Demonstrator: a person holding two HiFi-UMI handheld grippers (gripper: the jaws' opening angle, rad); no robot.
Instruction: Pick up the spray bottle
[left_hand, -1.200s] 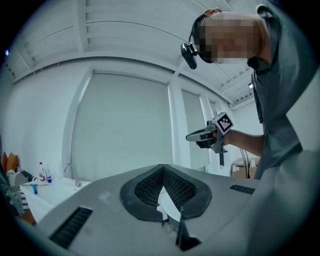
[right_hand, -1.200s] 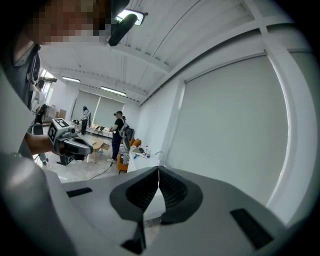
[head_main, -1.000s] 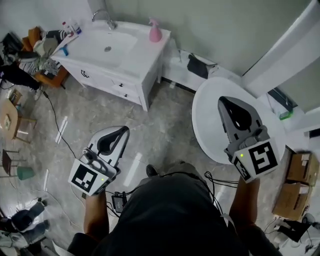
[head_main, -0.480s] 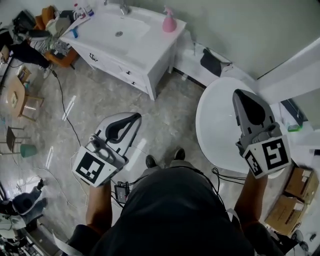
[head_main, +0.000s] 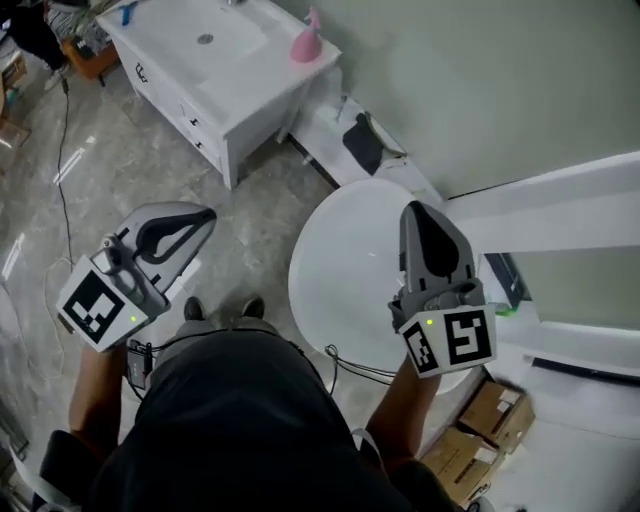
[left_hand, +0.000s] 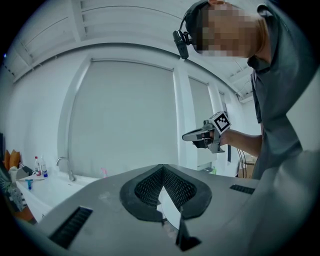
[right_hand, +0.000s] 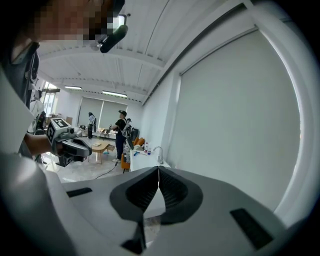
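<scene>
The pink spray bottle (head_main: 305, 40) stands upright on the back right corner of a white vanity (head_main: 240, 85), far ahead of both grippers. In the left gripper view it is a faint pink speck (left_hand: 104, 172) beside the faucet. My left gripper (head_main: 203, 214) hangs over the floor with its jaws shut and nothing in them; its tips meet (left_hand: 162, 166). My right gripper (head_main: 416, 208) is held over a white round table (head_main: 335, 270), also shut and empty (right_hand: 158, 168). Each gripper shows in the other's view: the right gripper (left_hand: 189, 136), the left gripper (right_hand: 86, 148).
A black bag (head_main: 362, 143) lies on a low white ledge between vanity and table. Cardboard boxes (head_main: 478, 432) sit on the floor at the lower right. Cables run across the floor near the person's feet. People stand at the room's far end (right_hand: 120, 132).
The person has turned and stepped; both grippers moved along. Vanity and pink bottle have slid to the head view's upper left. The round table now lies between the grippers.
</scene>
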